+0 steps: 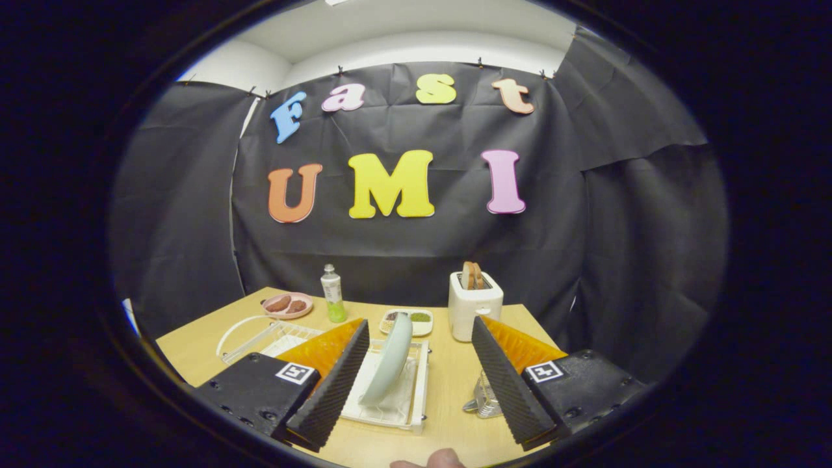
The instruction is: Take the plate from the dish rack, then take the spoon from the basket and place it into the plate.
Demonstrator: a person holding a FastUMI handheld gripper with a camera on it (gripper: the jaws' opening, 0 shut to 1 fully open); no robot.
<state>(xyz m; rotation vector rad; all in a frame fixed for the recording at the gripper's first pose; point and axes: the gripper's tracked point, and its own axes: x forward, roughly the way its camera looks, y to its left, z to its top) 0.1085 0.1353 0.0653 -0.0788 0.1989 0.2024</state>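
Plate (390, 357) standing on edge in dish rack (416, 396), tongs (416, 383) hanging wide open, gripping nothing. Risk: off-centre closing tipping plate, rack sliding across counter (455, 383).

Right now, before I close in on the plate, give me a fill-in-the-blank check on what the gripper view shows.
1. The pale green round plate stands on edge in the white ____.
2. The gripper has its fingers ____, the plate between them.
3. The white toaster holds slices of ____.
4. The clear plastic bottle holds ____ liquid.

Missing words: dish rack; open; bread; green
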